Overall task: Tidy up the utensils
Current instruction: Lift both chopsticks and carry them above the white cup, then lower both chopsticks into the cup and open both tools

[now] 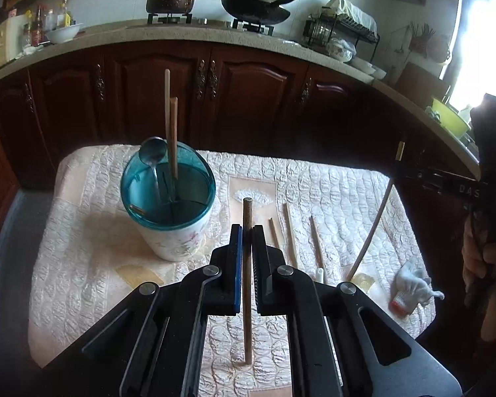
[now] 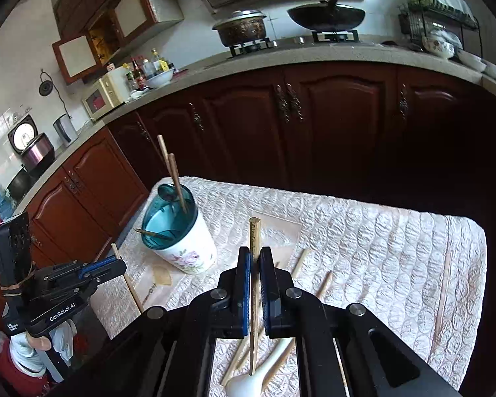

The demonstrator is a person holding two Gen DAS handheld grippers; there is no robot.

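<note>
Left hand-held gripper (image 1: 247,231): closed narrow on a dark chopstick (image 1: 247,297), held upright between the jaws. Its top end stands above the fingertips; its lower tip meets the quilted cloth (image 1: 82,264) covering the counter.

Right hand-held gripper (image 2: 255,254): closed narrow on a pale chopstick (image 2: 254,238), also upright, the top projecting above the jaws and the lower end reaching down near a white spoon (image 2: 251,387) lying on the cloth.

Utensil holder (image 1: 178,238), white with a teal rim, stands ahead and left of both grippers, apart from them. It contains two upright chopsticks (image 1: 172,132) and a metal spoon (image 1: 152,155).

Loose chopsticks (image 1: 291,235) lie on the cloth just right of the left gripper; another (image 2: 443,294) lies well off to the right. A white glove (image 1: 413,284) lies near the cloth's right edge.
</note>
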